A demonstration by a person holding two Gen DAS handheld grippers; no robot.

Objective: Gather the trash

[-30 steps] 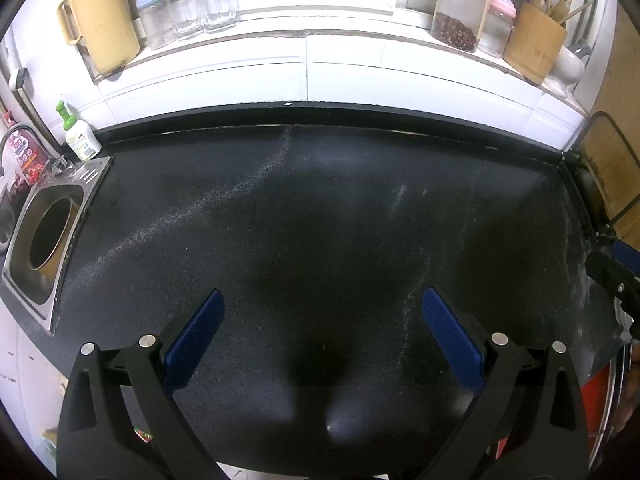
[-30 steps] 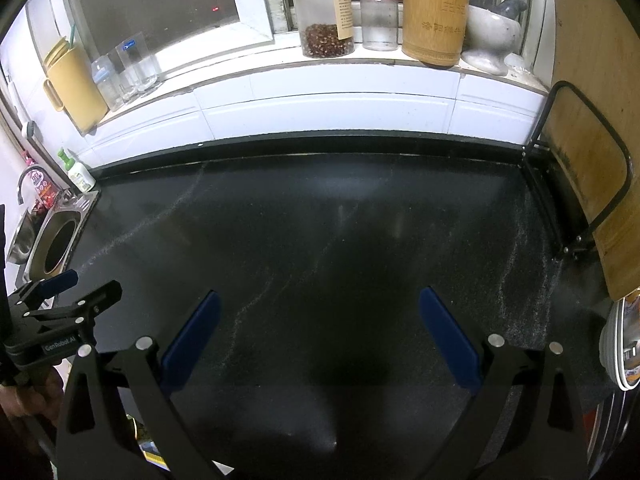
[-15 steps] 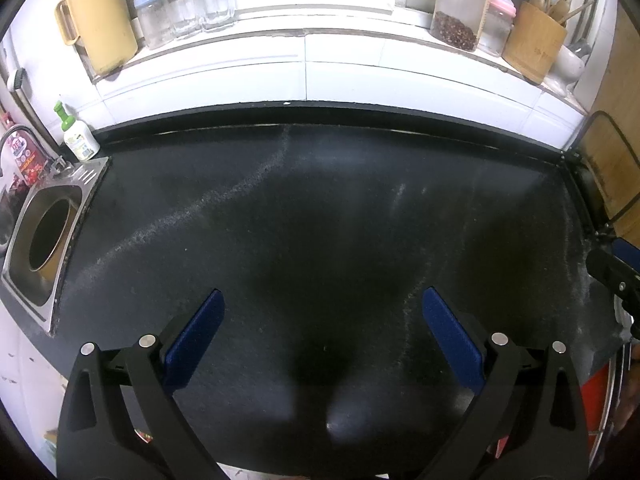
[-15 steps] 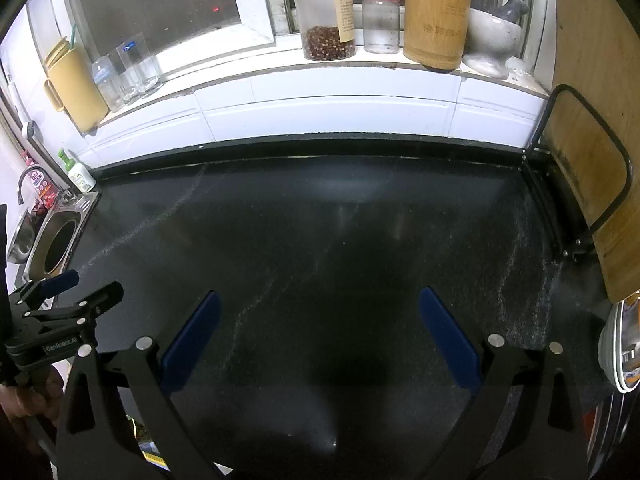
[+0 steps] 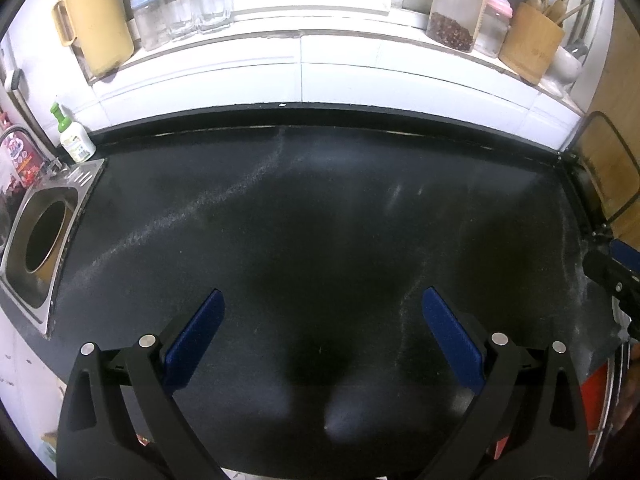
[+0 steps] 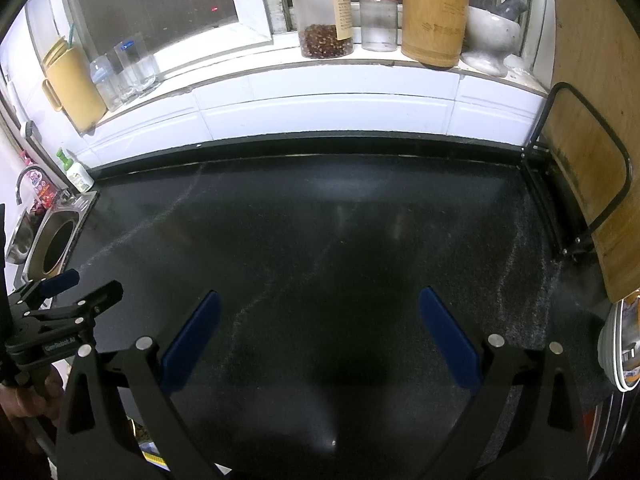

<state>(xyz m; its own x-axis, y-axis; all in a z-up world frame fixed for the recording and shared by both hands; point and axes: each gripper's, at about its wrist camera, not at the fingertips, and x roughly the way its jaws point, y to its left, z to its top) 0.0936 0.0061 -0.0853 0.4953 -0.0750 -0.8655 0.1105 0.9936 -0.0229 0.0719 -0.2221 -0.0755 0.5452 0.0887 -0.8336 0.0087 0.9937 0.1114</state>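
— What has changed since a second ago?

— Almost nothing. My left tool (image 5: 320, 328) still hovers over the black surface (image 5: 320, 208) with its blue pads (image 5: 196, 336) spread wide and nothing between them. My right tool (image 6: 319, 330) is the same: wide, empty, above the same surface. Both views sit where they did, give or take a slight drift.

— And the trash?

— I can't see any on the surface. Only some colourful scraps peek out below its near edge, by my right tool's left finger (image 6: 150, 446), and I can't tell what they are.

— Any writing you can read?

— On the left tool's body, seen from the right wrist, white lettering (image 6: 59, 346) looks like "GenRobot.AI". The glass jar (image 6: 322, 12) on the windowsill has a tan label with print too small to read. The bamboo holder (image 6: 434, 20) carries faint engraved characters I can't make out. The green-capped bottle (image 5: 74, 140) by the sink (image 5: 48, 232) has an illegible label.
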